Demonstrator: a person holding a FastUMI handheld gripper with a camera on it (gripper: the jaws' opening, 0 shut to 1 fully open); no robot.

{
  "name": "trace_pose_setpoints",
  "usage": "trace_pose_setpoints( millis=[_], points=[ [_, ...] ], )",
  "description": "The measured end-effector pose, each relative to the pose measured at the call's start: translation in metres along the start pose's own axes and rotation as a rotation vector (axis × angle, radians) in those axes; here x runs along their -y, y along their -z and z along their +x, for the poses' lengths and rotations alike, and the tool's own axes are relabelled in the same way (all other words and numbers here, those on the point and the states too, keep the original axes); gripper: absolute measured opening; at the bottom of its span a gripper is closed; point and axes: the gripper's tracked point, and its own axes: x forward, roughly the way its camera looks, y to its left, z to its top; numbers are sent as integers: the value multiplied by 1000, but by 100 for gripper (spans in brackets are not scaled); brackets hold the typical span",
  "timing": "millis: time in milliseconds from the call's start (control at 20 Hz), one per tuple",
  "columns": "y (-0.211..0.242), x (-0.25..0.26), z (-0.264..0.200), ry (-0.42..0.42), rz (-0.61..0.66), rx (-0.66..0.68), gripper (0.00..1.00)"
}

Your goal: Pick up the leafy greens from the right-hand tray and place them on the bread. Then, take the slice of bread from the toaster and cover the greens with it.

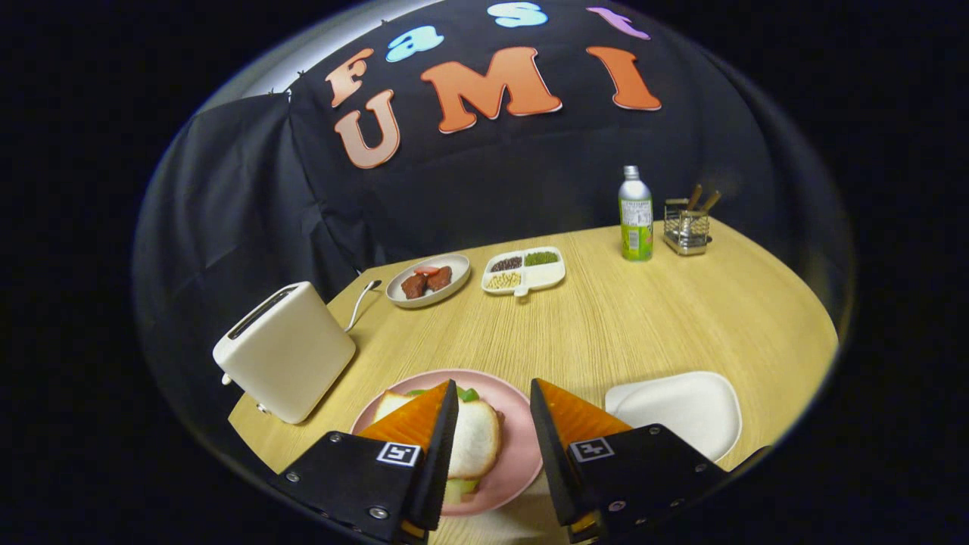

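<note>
Sandwich stacked on the pink plate, gripper released above it.

The gripper hangs with fingers spread, gripping nothing. Between them, at the table's near edge, the pink plate carries a white bread slice covering leafy greens that peek out. The white tray lies just right; the toaster stands at the near-left corner.

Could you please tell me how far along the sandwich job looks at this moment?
Both steps look done: green leaves peek from under a bread slice on the pink plate, and the white tray beside it is bare. The toaster slot looks empty. The gripper hovers open above the plate, holding nothing. Nothing obvious remains.
</note>
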Motion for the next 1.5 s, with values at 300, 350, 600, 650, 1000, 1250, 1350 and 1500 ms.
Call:
trace_pose_setpoints(
  millis=[300,350,600,650,1000,1250,1350,1500],
  points=[
    [-75,1,-22,54,-71,280,70],
    [-86,2,-27,67,-90,324,72],
    [-125,0,-57,122,-207,513,76],
    [-129,1,-62,144,-231,536,79],
    [-135,-28,-81,133,-364,645,91],
    [-136,-40,-82,93,-352,660,96],
    [-136,-38,-80,97,-335,653,97],
    [-132,-38,-77,84,-308,630,97]
  ],
)
